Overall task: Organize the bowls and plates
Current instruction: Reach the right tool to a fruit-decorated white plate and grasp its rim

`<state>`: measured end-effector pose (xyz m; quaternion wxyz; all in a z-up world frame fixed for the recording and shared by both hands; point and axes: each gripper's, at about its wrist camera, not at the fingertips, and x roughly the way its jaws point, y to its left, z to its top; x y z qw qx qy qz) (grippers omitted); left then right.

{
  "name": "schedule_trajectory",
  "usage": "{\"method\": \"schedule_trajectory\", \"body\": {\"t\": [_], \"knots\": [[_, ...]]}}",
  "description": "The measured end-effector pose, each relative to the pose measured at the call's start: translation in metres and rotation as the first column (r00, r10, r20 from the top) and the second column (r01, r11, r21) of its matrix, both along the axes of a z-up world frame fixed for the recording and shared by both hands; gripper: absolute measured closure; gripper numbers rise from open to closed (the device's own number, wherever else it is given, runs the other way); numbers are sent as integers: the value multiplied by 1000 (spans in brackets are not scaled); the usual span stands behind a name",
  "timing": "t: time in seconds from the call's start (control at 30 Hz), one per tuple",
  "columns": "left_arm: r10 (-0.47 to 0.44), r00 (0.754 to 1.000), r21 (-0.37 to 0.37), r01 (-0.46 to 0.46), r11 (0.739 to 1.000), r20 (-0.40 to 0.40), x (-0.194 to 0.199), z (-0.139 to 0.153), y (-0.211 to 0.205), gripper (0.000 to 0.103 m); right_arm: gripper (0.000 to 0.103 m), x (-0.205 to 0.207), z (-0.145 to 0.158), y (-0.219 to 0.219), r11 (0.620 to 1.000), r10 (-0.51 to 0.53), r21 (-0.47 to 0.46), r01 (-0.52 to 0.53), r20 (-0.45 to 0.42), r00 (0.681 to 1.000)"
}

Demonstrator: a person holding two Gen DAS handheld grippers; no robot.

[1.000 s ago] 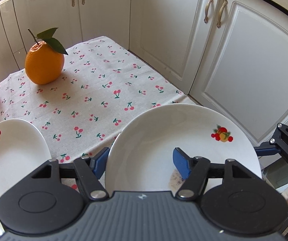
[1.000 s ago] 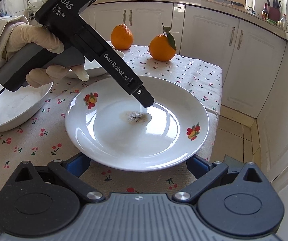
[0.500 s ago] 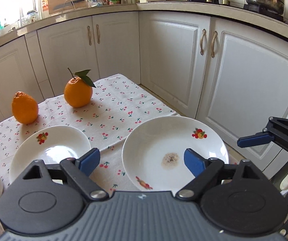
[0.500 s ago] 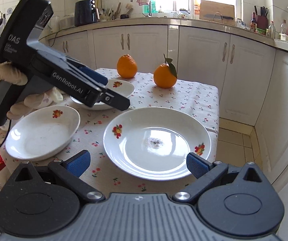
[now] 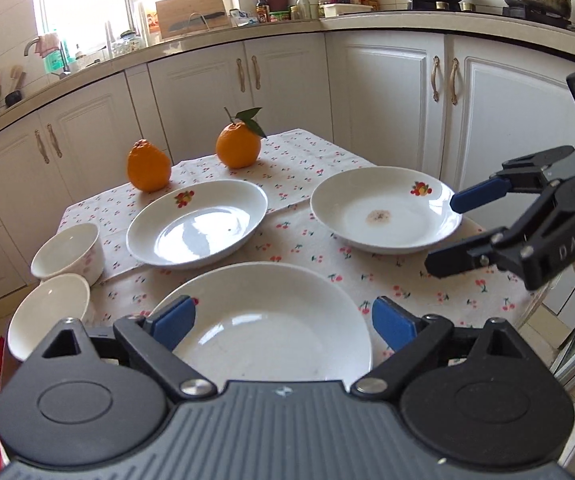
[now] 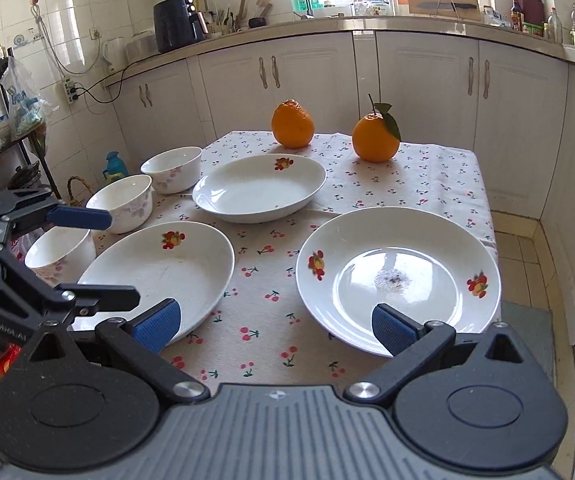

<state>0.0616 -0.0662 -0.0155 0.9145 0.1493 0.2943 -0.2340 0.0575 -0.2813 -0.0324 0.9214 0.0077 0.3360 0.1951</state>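
Both tongs, left gripper [image 5: 283, 322] and right gripper [image 6: 275, 322], gape wide, holding nothing; they've pulled back from the stained plate [image 6: 397, 280], white, fruit-printed, lying at the tablecloth's [image 6: 263, 320] right edge.

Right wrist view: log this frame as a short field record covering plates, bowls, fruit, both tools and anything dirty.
plates: three white fruit-print plates on the cherry tablecloth
dirty plate: soiled plate, dark residue at its centre
clean plates: near-left plate; far plate
bowls: three, at the table's left edge
fruit: two oranges at the far edge
left tool: open, holds nothing
right tool: open, holds nothing
stacking: none yet
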Motion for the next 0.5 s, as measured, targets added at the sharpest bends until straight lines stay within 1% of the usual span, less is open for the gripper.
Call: {"method": "schedule_trajectory", "body": {"t": [0.1, 0.2, 0.3, 0.4, 0.5], "knots": [[29, 1000, 5, -28, 1000, -11, -14, -7, 18, 8, 0, 2, 0, 10, 1000, 12, 5, -12, -20, 1000], [63, 997, 3, -63, 998, -41, -23, -17, 36, 8, 0, 5, -1, 21, 1000, 30, 2, -29, -34, 999], [72, 995, 7, -71, 997, -70, -29, -28, 49, 8, 0, 6, -1, 32, 999, 51, -8, -51, -40, 998], [67, 994, 23, -65, 998, -85, -33, -40, 55, 8, 0, 8, -2, 42, 997, 71, -18, -72, -53, 996], [66, 992, 19, -65, 998, -105, -31, -51, 58, 8, 0, 10, -3, 50, 995, 91, -26, -93, -62, 994]]}}
